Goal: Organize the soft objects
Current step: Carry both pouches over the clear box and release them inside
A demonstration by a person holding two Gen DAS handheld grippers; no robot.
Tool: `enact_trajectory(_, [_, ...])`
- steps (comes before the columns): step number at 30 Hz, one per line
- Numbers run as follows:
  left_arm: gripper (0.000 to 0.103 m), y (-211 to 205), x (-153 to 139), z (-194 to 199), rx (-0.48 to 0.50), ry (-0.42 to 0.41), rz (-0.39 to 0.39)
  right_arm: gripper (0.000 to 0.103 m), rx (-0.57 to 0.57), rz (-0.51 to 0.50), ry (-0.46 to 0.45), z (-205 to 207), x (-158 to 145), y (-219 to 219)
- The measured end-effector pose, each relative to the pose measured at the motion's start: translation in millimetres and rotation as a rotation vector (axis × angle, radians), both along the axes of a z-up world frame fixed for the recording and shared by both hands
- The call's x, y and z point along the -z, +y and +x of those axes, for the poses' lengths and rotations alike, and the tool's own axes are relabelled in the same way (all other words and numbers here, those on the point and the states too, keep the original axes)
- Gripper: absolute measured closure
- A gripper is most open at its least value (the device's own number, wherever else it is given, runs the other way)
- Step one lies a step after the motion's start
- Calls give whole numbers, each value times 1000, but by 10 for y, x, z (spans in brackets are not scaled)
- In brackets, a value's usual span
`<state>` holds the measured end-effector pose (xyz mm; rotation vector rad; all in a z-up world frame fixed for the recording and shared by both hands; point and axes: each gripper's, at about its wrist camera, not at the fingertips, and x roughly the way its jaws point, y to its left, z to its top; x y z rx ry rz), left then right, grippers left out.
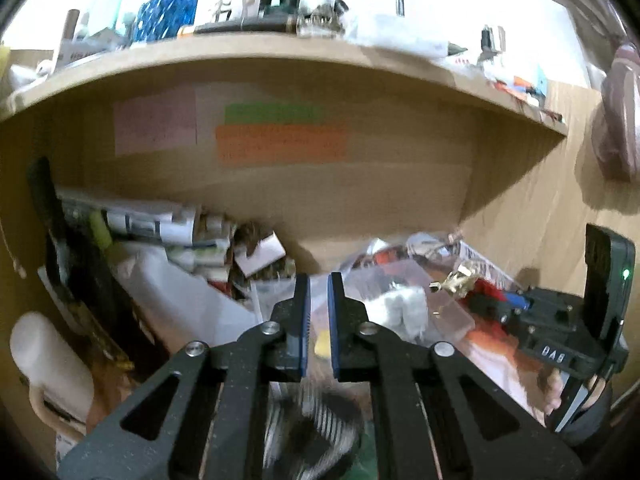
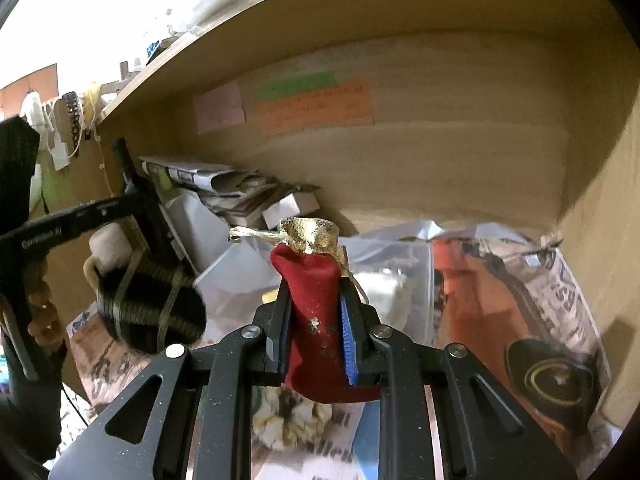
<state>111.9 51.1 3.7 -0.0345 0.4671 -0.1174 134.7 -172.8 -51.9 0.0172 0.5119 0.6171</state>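
Note:
My right gripper (image 2: 315, 300) is shut on a red cloth pouch (image 2: 316, 320) with a gold top, held upright above a clear plastic box (image 2: 384, 264) holding something white. The pouch's gold top (image 1: 460, 280) and the right gripper (image 1: 520, 312) show at the right of the left wrist view. My left gripper (image 1: 319, 288) has its jaws a narrow gap apart with nothing between them; it hovers over the clear box (image 1: 400, 292). A dark striped soft thing (image 1: 316, 420) lies blurred under the left gripper. A black strapped roll (image 2: 148, 304) sits at left in the right wrist view.
A wooden shelf (image 1: 280, 56) packed with bottles runs overhead. Sticky notes (image 1: 280, 136) are on the back panel. Papers and small boxes (image 1: 180, 228) pile at the back left. An orange printed bag (image 2: 500, 300) lies right. A cream scrunchie-like item (image 2: 292, 420) lies below the right gripper.

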Motion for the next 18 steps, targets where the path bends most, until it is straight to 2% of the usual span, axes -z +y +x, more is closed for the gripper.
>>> enact_trajectory(4, [96,-10,-62,170,-10,-5,12,84,-6,0,8,122,0,70])
enact_trajectory(7, [94,37,86,229,-30,42,13,84,-20,-7,35,198,65,134])
enact_trajectory(10, [73,129,333,234,-33,133,7,84,-24,-33,60,259,164,195])
enact_trajectory(12, [51,184,517,160,-44,182,12,84,-24,-42,76,292,217,202])
enact_trajectory(14, [41,224,673,67,-54,215,17,84,-24,-46,91,311,261,190])
enact_trajectory(18, [28,249,1012,-133,-42,314,20,82,-14,-56,102,314,298,162])
